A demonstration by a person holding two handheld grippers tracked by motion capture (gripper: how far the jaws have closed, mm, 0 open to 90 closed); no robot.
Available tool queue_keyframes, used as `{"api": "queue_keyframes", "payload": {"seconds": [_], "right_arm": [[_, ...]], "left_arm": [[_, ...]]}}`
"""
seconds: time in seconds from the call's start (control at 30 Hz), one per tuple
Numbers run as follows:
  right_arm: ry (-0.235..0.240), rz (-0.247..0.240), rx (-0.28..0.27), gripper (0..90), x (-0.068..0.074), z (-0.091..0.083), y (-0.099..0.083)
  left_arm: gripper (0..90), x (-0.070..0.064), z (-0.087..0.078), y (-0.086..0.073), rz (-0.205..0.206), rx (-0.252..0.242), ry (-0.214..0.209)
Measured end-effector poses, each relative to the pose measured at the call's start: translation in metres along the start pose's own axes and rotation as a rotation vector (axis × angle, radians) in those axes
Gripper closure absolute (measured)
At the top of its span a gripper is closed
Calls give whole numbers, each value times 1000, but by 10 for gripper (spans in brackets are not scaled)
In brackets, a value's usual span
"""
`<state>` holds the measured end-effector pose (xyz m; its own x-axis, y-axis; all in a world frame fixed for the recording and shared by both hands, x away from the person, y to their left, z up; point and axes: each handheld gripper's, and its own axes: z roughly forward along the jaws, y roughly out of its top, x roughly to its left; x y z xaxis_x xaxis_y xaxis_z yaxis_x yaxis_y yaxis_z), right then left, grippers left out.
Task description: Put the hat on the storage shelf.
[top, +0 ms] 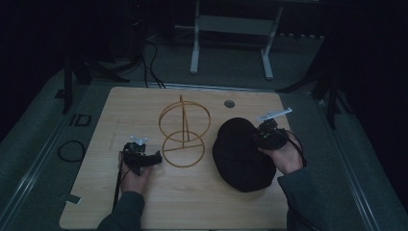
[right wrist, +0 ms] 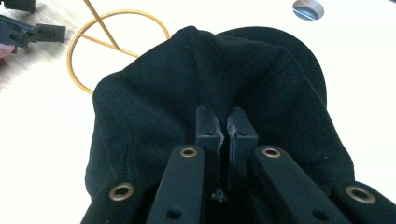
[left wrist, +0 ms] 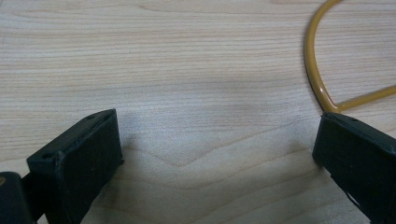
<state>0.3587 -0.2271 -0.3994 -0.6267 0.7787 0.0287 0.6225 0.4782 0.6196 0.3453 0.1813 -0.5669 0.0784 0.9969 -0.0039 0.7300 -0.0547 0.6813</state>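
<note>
Black fabric hat [top: 240, 156] lying right of the gold wire stand [top: 184, 132], my right gripper [right wrist: 226, 122] pinched nearly closed on its cloth, my left gripper [top: 155, 159] jaws wide apart, holding nothing, beside the stand's base on the wooden table [top: 96, 192]

Cut off at the top and right edges of the left gripper view: gold wire stand [left wrist: 322, 88], one curved piece of its base ring in sight. Cropped at the bottom edge there: both jaws of left gripper [left wrist: 215, 154]. Hidden under black hat [right wrist: 210, 93] in the right gripper view: table beneath and the near right arc of the stand's ring. Unclear whether cloth sits pinched between the nearly closed jaws of right gripper [right wrist: 226, 128]. Lost in darkness beyond the table's far edge: floor, cables.
</note>
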Motion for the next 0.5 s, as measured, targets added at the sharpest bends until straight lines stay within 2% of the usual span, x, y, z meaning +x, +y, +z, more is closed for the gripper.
{"api": "queue_keyframes", "payload": {"seconds": [0.37,0.5], "right_arm": [[-22,-34,-14,860,-1,-12,10],[-27,-73,-14,861,0,-18,17]], "left_arm": [[7,0,0,0,0,0,0],[7,0,0,0,0,0,0]]}}
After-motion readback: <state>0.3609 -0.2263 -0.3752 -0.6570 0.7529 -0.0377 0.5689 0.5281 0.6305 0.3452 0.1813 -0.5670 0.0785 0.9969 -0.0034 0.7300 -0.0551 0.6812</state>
